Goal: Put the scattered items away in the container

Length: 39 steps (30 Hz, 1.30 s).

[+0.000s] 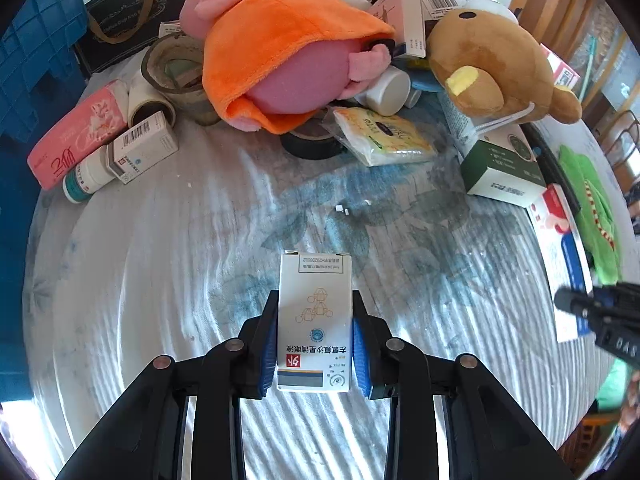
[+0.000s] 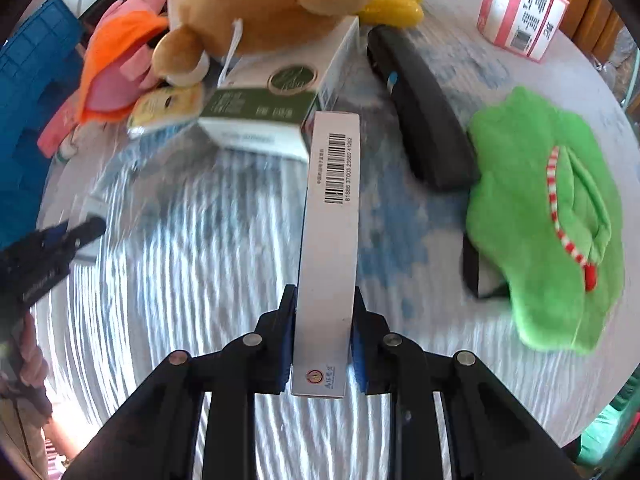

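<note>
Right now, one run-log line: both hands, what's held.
left gripper: shut on small white box | right gripper: shut on long barcode box | blue crate: not reached

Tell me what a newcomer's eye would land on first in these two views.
First, the two boxes held up front: the left gripper has its fingers shut on a small white medicine box, and the right gripper on a long white barcode box. Behind them lies a bright clutter on the tablecloth: a pink plush in an orange hood at the back, a brown bear plush beside it, and a green plush at the right.
</note>
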Each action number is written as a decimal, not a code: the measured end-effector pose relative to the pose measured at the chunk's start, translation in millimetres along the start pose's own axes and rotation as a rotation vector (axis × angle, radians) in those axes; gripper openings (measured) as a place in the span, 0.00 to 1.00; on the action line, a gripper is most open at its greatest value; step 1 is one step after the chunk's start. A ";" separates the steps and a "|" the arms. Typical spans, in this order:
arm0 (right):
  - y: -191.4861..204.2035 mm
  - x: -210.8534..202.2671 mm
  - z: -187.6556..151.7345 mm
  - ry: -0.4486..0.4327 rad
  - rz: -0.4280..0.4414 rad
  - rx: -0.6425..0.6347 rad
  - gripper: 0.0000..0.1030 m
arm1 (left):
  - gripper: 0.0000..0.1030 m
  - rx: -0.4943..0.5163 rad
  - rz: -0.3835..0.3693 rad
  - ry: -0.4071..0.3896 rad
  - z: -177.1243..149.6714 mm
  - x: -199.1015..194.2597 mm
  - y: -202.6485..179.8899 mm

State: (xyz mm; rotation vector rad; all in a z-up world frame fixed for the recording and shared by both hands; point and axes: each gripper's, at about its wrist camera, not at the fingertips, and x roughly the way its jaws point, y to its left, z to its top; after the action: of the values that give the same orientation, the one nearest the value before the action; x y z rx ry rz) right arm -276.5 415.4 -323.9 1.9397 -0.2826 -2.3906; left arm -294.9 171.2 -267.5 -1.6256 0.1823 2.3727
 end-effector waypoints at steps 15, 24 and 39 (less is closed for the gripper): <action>17.7 -32.5 -5.7 -0.102 -0.032 0.008 0.46 | 0.72 -0.032 -0.044 -0.005 21.3 -16.6 34.9; -4.6 -33.2 -11.9 -0.061 -0.021 0.038 0.45 | 0.29 0.055 -0.012 0.048 23.7 9.7 -6.3; 45.0 -84.5 -16.4 -0.216 0.022 -0.097 0.22 | 0.29 0.052 0.037 -0.112 38.7 -50.1 -5.0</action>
State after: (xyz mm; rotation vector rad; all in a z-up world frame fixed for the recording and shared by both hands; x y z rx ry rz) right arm -246.1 382.3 -237.7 1.6331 -0.1915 -2.5500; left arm -311.2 178.5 -206.5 -1.4735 0.2519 2.4576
